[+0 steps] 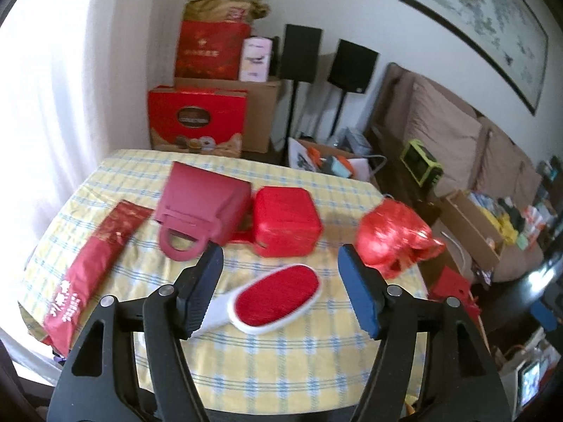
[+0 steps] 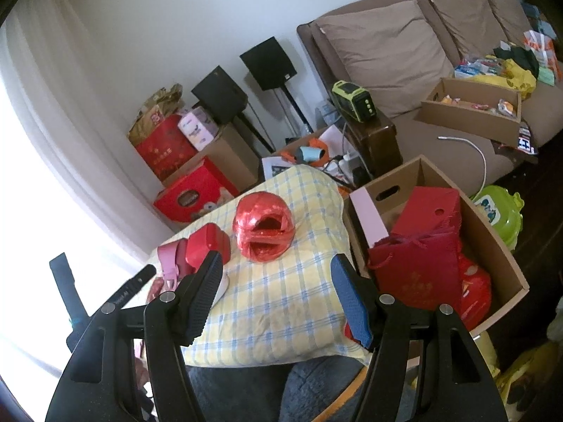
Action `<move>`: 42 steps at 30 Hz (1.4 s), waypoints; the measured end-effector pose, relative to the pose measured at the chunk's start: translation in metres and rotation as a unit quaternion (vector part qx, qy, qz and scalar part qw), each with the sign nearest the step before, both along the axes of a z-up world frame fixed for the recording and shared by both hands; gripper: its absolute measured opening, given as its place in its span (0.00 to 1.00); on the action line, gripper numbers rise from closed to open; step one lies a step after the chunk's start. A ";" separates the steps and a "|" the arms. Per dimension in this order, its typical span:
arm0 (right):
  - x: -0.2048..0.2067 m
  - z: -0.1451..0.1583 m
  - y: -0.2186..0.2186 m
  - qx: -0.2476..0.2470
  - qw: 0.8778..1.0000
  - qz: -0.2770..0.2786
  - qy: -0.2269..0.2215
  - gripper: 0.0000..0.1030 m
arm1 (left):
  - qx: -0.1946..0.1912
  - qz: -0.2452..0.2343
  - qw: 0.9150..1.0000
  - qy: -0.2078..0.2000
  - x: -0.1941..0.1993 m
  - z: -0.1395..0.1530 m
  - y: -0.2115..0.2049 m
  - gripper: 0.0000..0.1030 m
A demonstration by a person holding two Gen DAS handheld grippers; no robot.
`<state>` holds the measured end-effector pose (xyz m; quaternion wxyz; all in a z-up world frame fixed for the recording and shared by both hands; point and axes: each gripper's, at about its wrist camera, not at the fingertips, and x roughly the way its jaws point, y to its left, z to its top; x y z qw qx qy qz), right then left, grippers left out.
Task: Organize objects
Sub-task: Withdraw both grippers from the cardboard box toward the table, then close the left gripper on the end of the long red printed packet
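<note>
left gripper point(image 1: 281, 283) jaws apart over brush point(image 1: 271, 297) | right gripper point(image 2: 278, 295) jaws apart, empty, above table point(image 2: 281, 302) | box point(image 2: 492, 246) beside table held red bags point(image 2: 415, 270)

The surface point(image 1: 281, 362) wears a yellow cloth checked in blue and white — on it a red-faced, white-rimmed brush point(image 1: 271, 299), a maroon handbag point(image 1: 200, 207), a red case point(image 1: 286, 221).

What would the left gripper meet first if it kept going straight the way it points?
Probably the lint brush: its red pad lies on the table between the open fingers of the left gripper, nearer than the red square box. Depth is uncertain.
</note>
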<state>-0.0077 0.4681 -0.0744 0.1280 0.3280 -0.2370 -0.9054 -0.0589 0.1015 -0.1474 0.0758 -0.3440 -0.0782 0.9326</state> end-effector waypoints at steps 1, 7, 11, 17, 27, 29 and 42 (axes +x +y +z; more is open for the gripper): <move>-0.001 -0.001 -0.002 0.001 1.000 0.002 -0.002 0.64 | 0.003 0.006 1.000 -0.003 -0.003 -0.001 -0.007 0.63; -0.005 -0.008 -0.007 -0.001 1.000 0.007 -0.013 0.64 | 0.003 0.028 0.999 -0.016 -0.019 -0.002 -0.055 0.73; -0.011 -0.017 -0.011 -0.002 1.000 0.010 -0.026 0.64 | 0.008 0.053 0.998 -0.033 -0.030 -0.005 -0.100 0.77; -0.017 -0.028 -0.024 0.005 0.999 0.027 -0.041 0.64 | -0.030 0.058 0.994 -0.085 -0.042 -0.028 -0.148 0.87; -0.027 -0.045 -0.043 0.014 0.997 0.046 -0.065 0.64 | -0.034 0.034 0.985 -0.167 -0.051 -0.089 -0.188 0.89; -0.028 -0.047 -0.046 0.017 0.996 0.049 -0.068 0.64 | -0.043 0.036 0.984 -0.172 -0.052 -0.094 -0.191 0.89; -0.035 -0.060 -0.057 0.016 0.994 0.057 -0.089 0.64 | -0.086 0.035 0.982 -0.163 -0.049 -0.115 -0.196 0.91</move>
